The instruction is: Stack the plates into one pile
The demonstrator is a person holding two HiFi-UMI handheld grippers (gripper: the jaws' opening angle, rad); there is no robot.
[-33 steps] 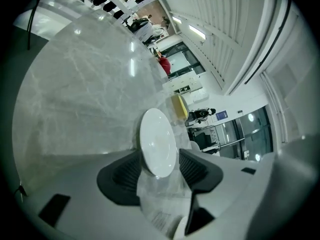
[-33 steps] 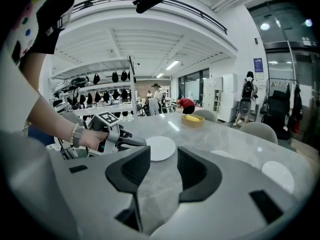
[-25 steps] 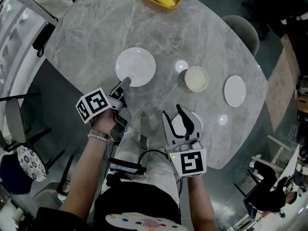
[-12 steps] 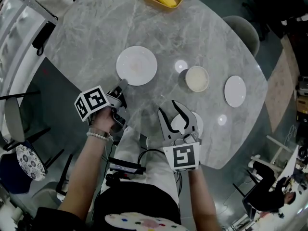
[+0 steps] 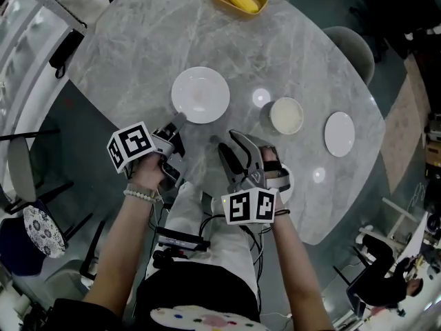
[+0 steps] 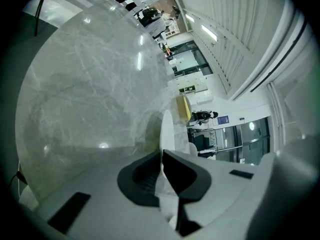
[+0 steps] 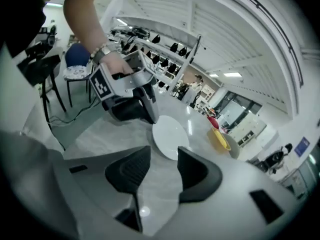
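Plate (image 5: 200,94) (round, white), veined stone table (image 5: 145,40).

1. My head camera looks steeply down on the marble table (image 5: 158,40).
2. The camera on my left gripper (image 5: 180,118) skims low over the tabletop, close against the white plate (image 6: 166,129).
3. The camera on my right gripper (image 5: 231,147) faces left, nearby; all three views share that plate.

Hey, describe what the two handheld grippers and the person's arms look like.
The left gripper and right gripper both have white bodies, curved black tongs with ribbed pads, and a cube of black-and-white square markers. A beaded bracelet circles the left wrist; the forearms are unsleeved. A black cable loops below the right gripper.
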